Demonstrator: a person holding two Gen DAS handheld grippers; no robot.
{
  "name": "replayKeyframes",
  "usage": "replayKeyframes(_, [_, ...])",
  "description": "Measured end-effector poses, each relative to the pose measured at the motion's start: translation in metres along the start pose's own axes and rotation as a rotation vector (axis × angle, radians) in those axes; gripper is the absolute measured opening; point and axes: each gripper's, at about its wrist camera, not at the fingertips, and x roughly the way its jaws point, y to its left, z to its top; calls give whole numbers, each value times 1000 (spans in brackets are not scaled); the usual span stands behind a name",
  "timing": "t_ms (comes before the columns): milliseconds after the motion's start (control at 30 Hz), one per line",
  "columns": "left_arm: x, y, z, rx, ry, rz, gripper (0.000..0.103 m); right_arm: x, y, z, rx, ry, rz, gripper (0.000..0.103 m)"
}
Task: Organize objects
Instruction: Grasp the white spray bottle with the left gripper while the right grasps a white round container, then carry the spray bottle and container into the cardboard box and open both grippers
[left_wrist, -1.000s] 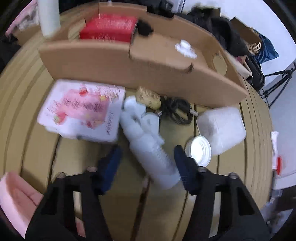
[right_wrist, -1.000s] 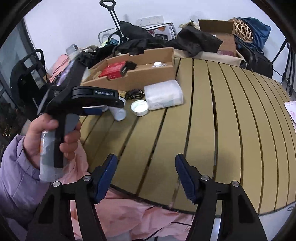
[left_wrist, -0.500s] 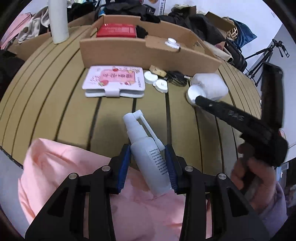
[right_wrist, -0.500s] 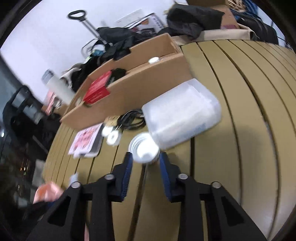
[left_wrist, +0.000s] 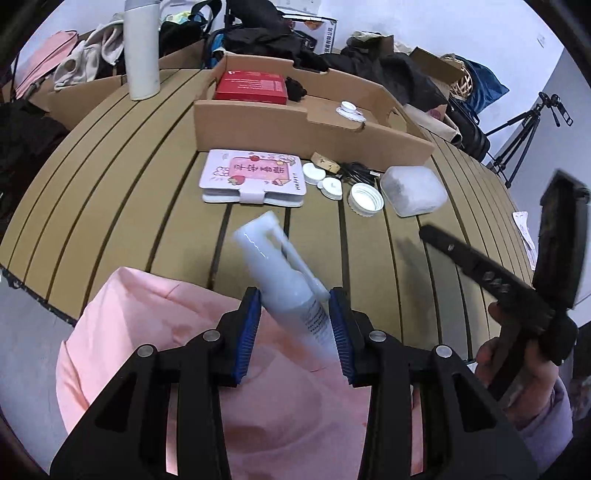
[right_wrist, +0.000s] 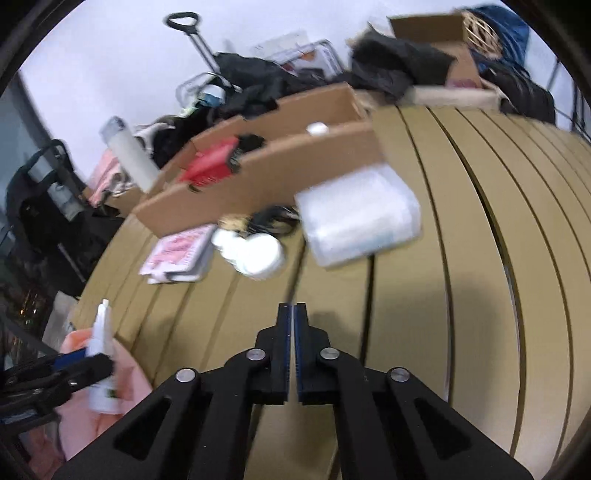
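Note:
My left gripper (left_wrist: 294, 314) is shut on a white spray bottle (left_wrist: 284, 273), held tilted above the near table edge; it also shows in the right wrist view (right_wrist: 99, 365). My right gripper (right_wrist: 294, 325) is shut and empty above the slatted table (right_wrist: 461, 277). On the table lie a pink-and-white case (left_wrist: 253, 176), small white caps (left_wrist: 321, 177), a wide white lid (left_wrist: 366, 198), a black cable (left_wrist: 356, 170) and a clear plastic box (left_wrist: 413, 190). Behind them stands a cardboard box (left_wrist: 306, 129) holding a red box (left_wrist: 251, 88) and a white cap (left_wrist: 349, 108).
A tall white flask (left_wrist: 141, 48) stands at the far left of the table. Pink cloth (left_wrist: 147, 332) lies below the left gripper. Bags, clothes and boxes pile up behind the table. A tripod (left_wrist: 524, 125) stands at the right.
My left gripper has lifted the spray bottle higher and tilted it. My right gripper has closed fully and pulled back from the wide lid and clear box.

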Motion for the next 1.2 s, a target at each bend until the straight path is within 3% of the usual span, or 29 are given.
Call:
replayKeyframes(33, [-2,1,0,-3,-8,-3,34,-3,2,1,3,-31,31,44])
replayKeyframes(67, [-4,2,0,-4,-16,-1,34,-1,6,2,-2,-34,41,94])
replayKeyframes(100, [-5,3,0,-5,-22,3,34,2,12,3,-24,-20,40,102])
replayKeyframes(267, [-6,14,2,-31,-33,1,32,38,41,6,-191,91,-18,103])
replayKeyframes(433, [-3,20,4,-22,-50,-10,31,76,54,14,-318,98,-160,101])
replayKeyframes(500, [2,24,5,-25,-39,-30,32,97,53,19,-332,138,-210,86])
replayKeyframes(533, [5,25,6,-29,-22,-57,35,99,51,19,-333,132,-238,65])
replayKeyframes(600, [11,26,10,-35,12,-74,57,96,51,23,-320,101,-238,46])
replayKeyframes(633, [14,25,11,-32,15,-85,67,95,50,23,-312,101,-230,44])
replayKeyframes(733, [33,19,19,8,30,-81,67,86,45,18,-297,101,-210,44])
replayKeyframes(800, [49,19,23,3,87,-70,65,75,40,12,-266,106,-184,44])
replayKeyframes(867, [59,15,25,3,81,-76,59,58,35,5,-234,97,-167,44])
replayKeyframes(900, [63,9,24,39,69,-82,50,48,33,1,-217,88,-156,44])
replayKeyframes(933, [67,5,23,64,67,-68,23,40,31,-3,-201,83,-148,44])
replayKeyframes(1067, [66,-8,17,111,67,-37,24,9,29,-17,-198,56,-136,44])
replayKeyframes(1200, [37,-8,7,83,34,-66,24,-23,33,-23,-224,23,-124,44])
